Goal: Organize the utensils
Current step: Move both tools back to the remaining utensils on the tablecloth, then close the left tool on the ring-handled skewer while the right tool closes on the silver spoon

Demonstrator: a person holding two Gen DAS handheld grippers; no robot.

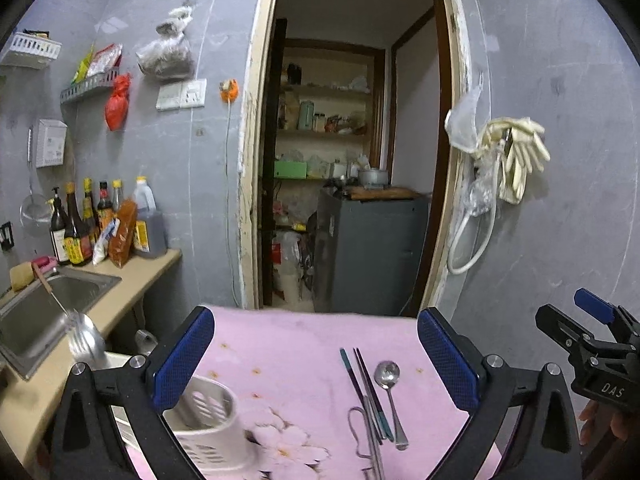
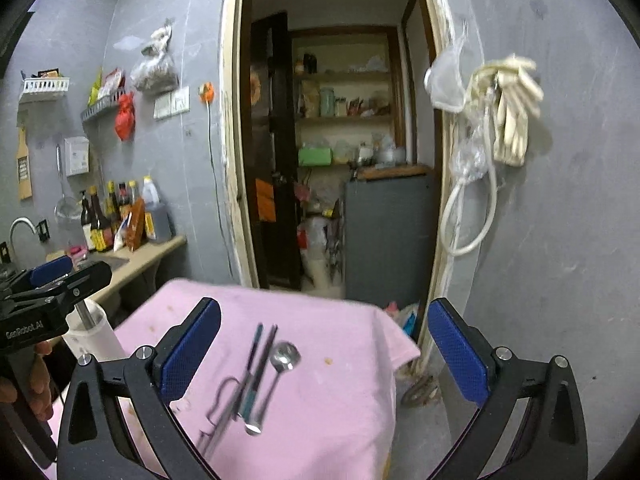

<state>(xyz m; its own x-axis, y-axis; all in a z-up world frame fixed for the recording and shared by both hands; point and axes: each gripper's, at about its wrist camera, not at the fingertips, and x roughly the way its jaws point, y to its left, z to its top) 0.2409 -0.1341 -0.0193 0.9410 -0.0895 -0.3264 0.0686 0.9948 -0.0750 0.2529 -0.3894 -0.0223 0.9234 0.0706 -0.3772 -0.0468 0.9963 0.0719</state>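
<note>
Two hand-held grippers hover over a small surface [image 1: 304, 344] draped in pink floral cloth, both with jaws spread wide and empty — the left hand-held gripper [image 1: 316, 356] over the near-left of the cloth, the right hand-held gripper [image 2: 324, 354] angled toward its right edge. Between the left one's fingers, low and to the left, stands a white slotted utensil holder [image 1: 208, 420], close under the left finger. To the right of it the utensils lie loose in a tight cluster: a metal spoon [image 1: 389, 392], a pair of dark chopsticks [image 1: 366, 388], a teal-handled stick [image 1: 347, 364] and a bent wire-handled piece [image 1: 356, 428], touching or overlapping. That crowding is the likely hazard — closing on one item could drag or pinch its neighbours, and the loose cloth may slide or bunch, sending pieces off the drop at the right. Only the left view shows the holder's slotted wall, the steel sink [image 1: 60, 300] and a spatula [image 1: 82, 336] beside it; only the right view shows the cloth's right edge falling away and the faucet [image 2: 22, 228]. Beyond, bottles [image 1: 84, 232] line the counter and an open doorway [image 1: 352, 160] leads to storage shelves.
</note>
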